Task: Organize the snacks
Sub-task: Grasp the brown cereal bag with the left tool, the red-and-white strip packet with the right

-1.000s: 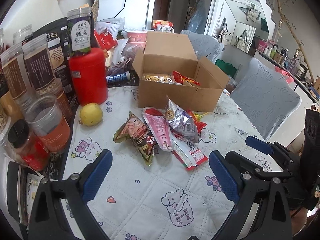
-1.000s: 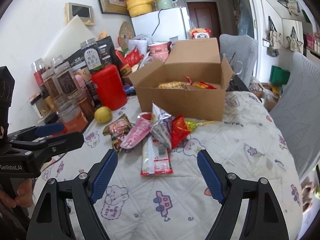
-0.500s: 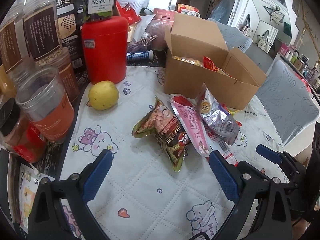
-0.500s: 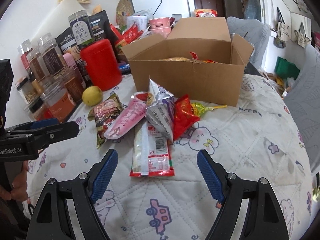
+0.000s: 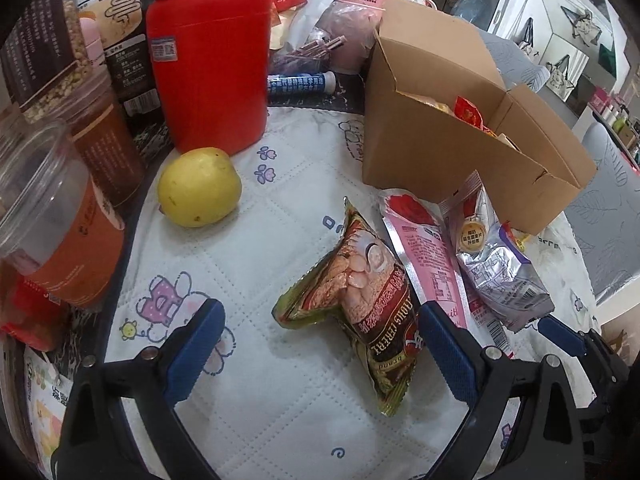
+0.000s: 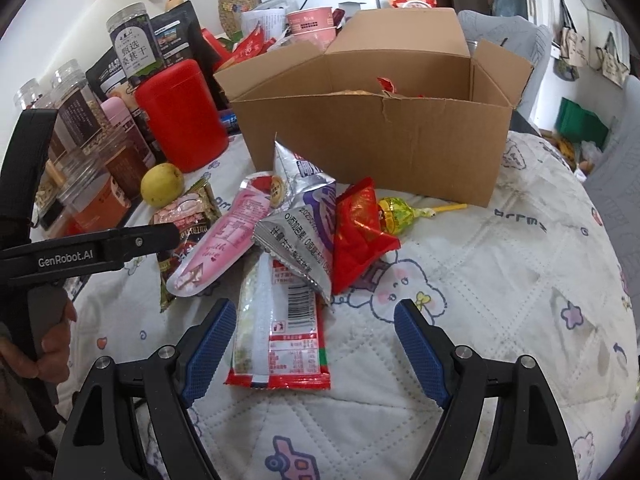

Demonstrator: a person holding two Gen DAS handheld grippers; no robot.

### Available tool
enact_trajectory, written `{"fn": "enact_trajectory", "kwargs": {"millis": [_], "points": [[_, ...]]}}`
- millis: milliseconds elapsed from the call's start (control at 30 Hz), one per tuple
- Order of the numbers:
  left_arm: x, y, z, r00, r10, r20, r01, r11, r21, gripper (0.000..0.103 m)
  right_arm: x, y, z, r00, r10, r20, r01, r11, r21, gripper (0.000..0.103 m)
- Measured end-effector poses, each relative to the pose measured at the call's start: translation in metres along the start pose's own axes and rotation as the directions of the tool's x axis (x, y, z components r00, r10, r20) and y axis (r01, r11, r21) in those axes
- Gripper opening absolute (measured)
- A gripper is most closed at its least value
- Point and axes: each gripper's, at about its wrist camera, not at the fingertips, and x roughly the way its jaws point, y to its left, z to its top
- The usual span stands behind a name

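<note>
Nearest, both tongs stand wide apart with nothing between their pads: the left gripper (image 5: 320, 344) straddles the brown cereal packet (image 5: 362, 292), and the right gripper (image 6: 316, 344) hangs over the near end of the red-edged flat packet (image 6: 280, 336). Beyond lie the pink pouch (image 6: 224, 236), the silver packet (image 6: 300, 232), the red packet (image 6: 360, 232) and a lollipop (image 6: 394, 214), heaped on the quilted cloth (image 6: 500, 280). Leftward sit a yellow fruit (image 5: 198, 186) and a red canister (image 5: 210, 60). Farthest, the open cardboard box (image 6: 372, 136) holds more snacks.
</note>
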Motion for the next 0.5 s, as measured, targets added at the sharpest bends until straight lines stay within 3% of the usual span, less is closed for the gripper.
{"fn": "enact_trajectory", "kwargs": {"millis": [333, 433, 500], "points": [[0.024, 0.001, 0.008, 0.998, -0.061, -0.027, 0.061, 0.998, -0.027, 0.099, 0.020, 0.007, 0.003, 0.998, 0.030, -0.049, -0.032, 0.999, -0.032, 0.083], [0.025, 0.003, 0.008, 0.995, -0.095, -0.025, 0.094, 0.995, -0.038, 0.088, 0.026, 0.011, 0.003, 0.998, 0.007, -0.067, -0.010, 0.999, -0.048, 0.083], [0.022, 0.000, 0.008, 0.991, -0.127, -0.029, 0.126, 0.992, -0.030, 0.072, 0.029, 0.016, 0.003, 0.997, -0.015, -0.073, 0.010, 0.997, -0.070, 0.083]]}}
